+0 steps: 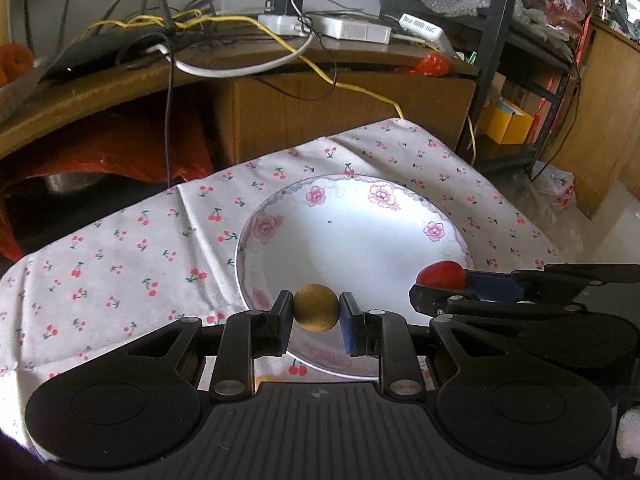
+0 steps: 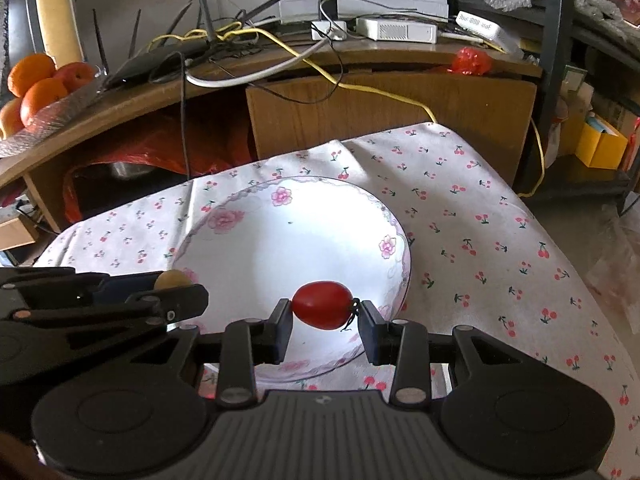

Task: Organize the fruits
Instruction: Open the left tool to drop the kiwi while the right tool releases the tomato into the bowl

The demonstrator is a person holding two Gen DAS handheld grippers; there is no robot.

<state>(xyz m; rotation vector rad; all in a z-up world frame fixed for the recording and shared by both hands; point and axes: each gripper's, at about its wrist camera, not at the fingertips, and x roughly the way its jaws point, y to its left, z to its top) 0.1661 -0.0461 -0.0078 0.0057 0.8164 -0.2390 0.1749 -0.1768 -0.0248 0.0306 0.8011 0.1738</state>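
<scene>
Left wrist view: our left tongs [image 1: 316,309] pinch the small round brown fruit [image 1: 316,307] across its middle, above the plate [image 1: 356,216]; we judge it light and firm.

Right wrist view: our right tongs [image 2: 323,312] pinch the cherry tomato [image 2: 322,305] end to end; we judge it soft, slick and easily crushed.

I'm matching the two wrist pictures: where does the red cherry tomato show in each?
Left wrist: red cherry tomato at the right edge, in the right tool.
Right wrist: low centre, between that tool's fingers.
Shared landmark: the flowered white plate under it.
</scene>
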